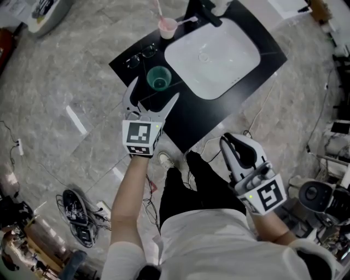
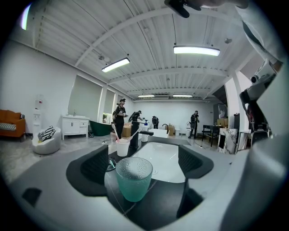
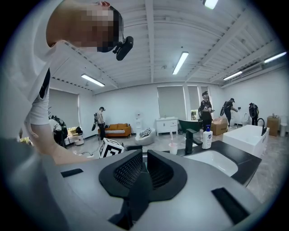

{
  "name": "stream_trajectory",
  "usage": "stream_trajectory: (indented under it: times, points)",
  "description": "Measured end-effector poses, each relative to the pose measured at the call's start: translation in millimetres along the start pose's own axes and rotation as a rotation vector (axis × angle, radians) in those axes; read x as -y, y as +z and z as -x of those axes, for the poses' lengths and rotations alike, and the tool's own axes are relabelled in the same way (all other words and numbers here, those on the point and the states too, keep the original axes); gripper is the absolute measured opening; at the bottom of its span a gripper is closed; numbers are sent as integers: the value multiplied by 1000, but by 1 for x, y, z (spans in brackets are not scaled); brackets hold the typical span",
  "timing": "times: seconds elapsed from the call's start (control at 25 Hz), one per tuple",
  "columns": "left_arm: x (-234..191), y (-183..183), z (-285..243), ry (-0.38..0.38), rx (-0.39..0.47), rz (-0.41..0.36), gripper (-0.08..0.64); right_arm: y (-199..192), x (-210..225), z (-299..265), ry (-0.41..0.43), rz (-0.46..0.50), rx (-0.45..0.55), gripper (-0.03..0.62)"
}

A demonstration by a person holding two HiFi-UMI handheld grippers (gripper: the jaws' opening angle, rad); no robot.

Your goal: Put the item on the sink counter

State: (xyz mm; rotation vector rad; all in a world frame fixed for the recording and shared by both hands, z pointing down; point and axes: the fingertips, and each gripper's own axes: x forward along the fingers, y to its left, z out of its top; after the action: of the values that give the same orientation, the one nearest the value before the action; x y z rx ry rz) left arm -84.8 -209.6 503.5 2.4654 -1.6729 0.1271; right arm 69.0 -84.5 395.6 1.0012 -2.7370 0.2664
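A green textured cup (image 1: 159, 78) stands upright on the black sink counter (image 1: 188, 117), left of the white basin (image 1: 212, 56). My left gripper (image 1: 155, 90) is open, with a jaw on either side of the cup's near side. In the left gripper view the cup (image 2: 134, 177) stands between the two pads with a gap on each side, and nothing grips it. My right gripper (image 1: 228, 143) is shut and empty, held low near the person's body, off the counter's front edge. Its pads (image 3: 145, 169) meet in the right gripper view.
A pink cup with a toothbrush (image 1: 167, 27) and a pair of glasses (image 1: 140, 54) lie on the counter's far left. A black tap (image 1: 206, 12) stands behind the basin. Cables (image 1: 76, 216) lie on the floor at left, equipment (image 1: 322, 197) at right. People stand far off in the room.
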Motion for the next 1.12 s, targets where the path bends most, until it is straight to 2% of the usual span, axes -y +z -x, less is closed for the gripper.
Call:
stream_trajectory:
  times: [0.28, 0.52, 1.12]
  points:
    - [7, 11, 18, -13, 2, -9, 481, 14, -15, 7, -7, 12, 35, 55]
    - [15, 33, 32, -32, 19, -39, 482, 26, -28, 12, 4, 24, 64, 55]
    - [18, 69, 59, -1, 58, -43, 479, 63, -38, 23, -11, 56, 157, 55]
